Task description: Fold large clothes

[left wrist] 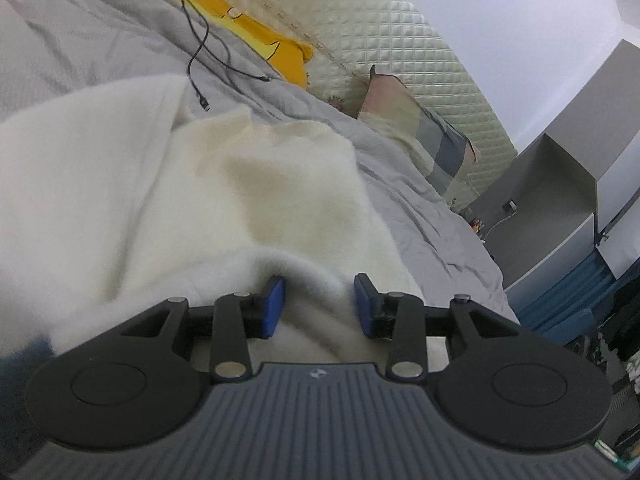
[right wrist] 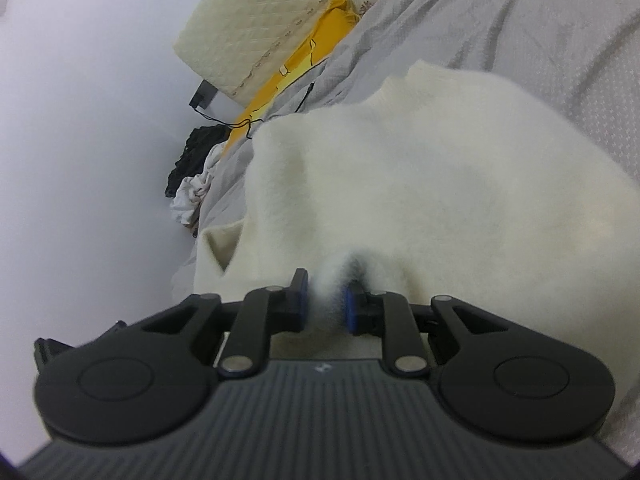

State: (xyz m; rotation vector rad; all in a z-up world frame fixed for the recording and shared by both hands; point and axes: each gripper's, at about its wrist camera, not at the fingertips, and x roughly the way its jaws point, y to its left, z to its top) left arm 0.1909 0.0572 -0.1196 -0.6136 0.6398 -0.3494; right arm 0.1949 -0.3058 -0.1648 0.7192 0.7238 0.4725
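Bed: covered by a wrinkled grey duvet, which fills the upper left and centre right of the left wrist view and the upper right of the right wrist view.
Garment: a fluffy cream-white sweater spreads over the duvet across the middle of both views.
Cable: a thin black cable trails over the duvet in the upper left of the left wrist view, its plug end close to the sweater's edge.
Yellow cloth: a yellow fabric piece lies along the duvet's far edge, beside the quilted cream headboard.
Pillow: a patchwork pillow leans against the headboard, right of centre.
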